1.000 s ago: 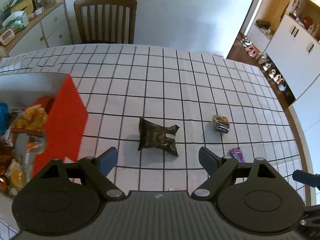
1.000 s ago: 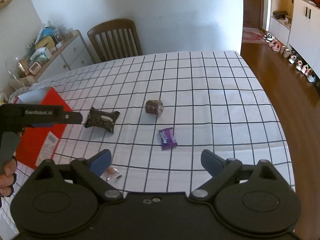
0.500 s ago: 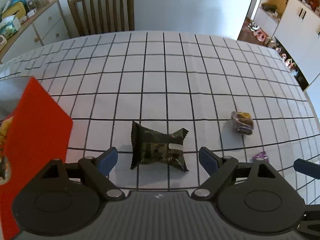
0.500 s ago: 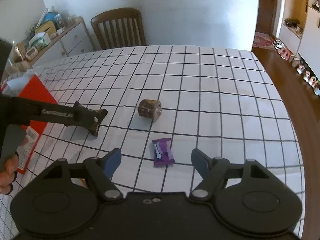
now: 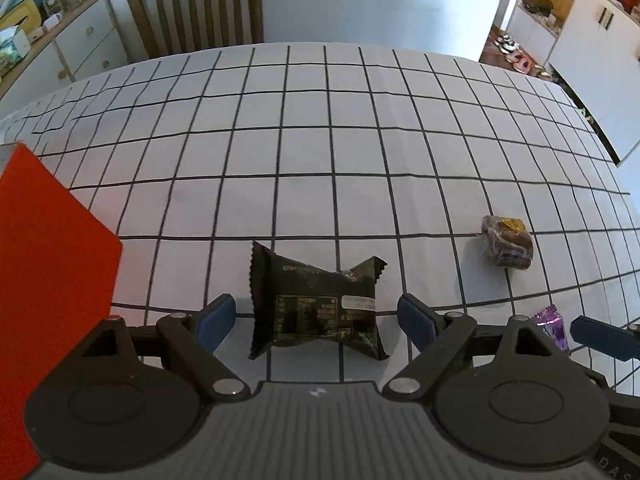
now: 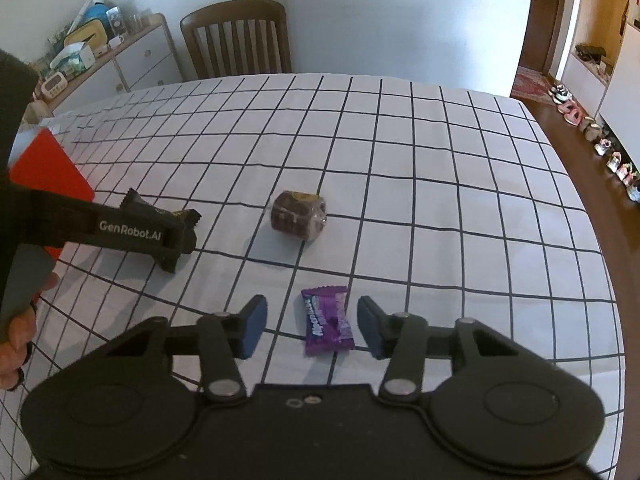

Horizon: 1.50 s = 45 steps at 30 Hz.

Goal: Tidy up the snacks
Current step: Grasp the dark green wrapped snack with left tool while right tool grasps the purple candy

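At the far left, a red box stood on the checked worktop, its side filling the left edge of the left wrist view. Just right of it, the left tool hung over a dark packet with crimped ends; its blue fingers stood wide apart, one on each side of the packet, and neither pad touched the wrapper. The packet lay flat on the cloth, between the fingers and reaching a little past their tips. In the right wrist view the same tool showed from the side as a dark bar, covering part of the packet, with a hand on its grip at the left edge. Further right, a brown wrapped snack sat alone on the worktop, well apart from both tools. Nearer the camera lay a purple candy, flat on the cloth between the fingers of the right tool. Those jaws were closing, yet a gap showed on each side of the candy, and the pads were not pressing on it. A wooden chair stood behind the far edge of the worktop.
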Tool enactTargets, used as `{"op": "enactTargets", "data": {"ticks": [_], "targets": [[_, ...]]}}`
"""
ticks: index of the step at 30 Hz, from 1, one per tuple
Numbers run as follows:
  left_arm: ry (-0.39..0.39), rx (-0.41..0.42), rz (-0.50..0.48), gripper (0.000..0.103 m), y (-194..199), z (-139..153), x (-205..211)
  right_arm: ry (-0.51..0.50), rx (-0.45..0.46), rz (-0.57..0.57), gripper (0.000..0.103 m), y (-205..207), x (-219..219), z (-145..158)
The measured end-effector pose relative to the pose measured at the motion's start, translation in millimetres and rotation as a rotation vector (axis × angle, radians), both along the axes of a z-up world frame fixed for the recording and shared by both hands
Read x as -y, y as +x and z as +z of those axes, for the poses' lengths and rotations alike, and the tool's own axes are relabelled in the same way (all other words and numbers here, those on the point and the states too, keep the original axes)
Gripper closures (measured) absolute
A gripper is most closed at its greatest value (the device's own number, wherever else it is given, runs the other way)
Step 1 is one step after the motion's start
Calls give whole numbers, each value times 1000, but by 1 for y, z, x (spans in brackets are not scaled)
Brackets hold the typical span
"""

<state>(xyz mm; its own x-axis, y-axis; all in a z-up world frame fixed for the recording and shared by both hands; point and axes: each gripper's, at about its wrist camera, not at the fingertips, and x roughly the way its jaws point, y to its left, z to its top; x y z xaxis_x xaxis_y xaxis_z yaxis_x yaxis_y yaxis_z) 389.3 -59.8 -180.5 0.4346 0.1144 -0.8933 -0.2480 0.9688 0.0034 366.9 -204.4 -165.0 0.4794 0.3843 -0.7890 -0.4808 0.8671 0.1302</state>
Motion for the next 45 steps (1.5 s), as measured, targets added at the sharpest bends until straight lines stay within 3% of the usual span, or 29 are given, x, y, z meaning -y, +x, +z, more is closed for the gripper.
{"op": "enactTargets", "data": {"ticks": [4,9,13,14,16,25,28,30,35,45], "targets": [[2,16,-21,17,0,-7,4,-12,-4,7,67,-2,-2,-4],[3,36,-21,45,5,-2,3,-17,0,-4,80,-2,-1,-7],[-28,38,-16,49,6,5,-6,-13,3,-15,83,-3,-1,-7],[-31,37,-15,49,5,7,-10,-12,5,-18,93,-4,0,-6],[-33,35,-14,50,1,7,-14,-2,-3,-27,103,-4,1,-6],[-69,28,20,51,-27,12,-22,35,-15,-51,103,-11,13,-3],[-85,24,34,51,-37,17,-24,44,-20,-65,84,-10,15,-1],[-91,26,38,51,-45,19,-23,64,-38,-85,83,-6,16,0],[-119,38,54,51,-60,31,-24,72,-65,-140,65,2,10,-1],[-131,81,75,51,-94,62,-22,36,-111,-240,63,21,-17,-5]]}}
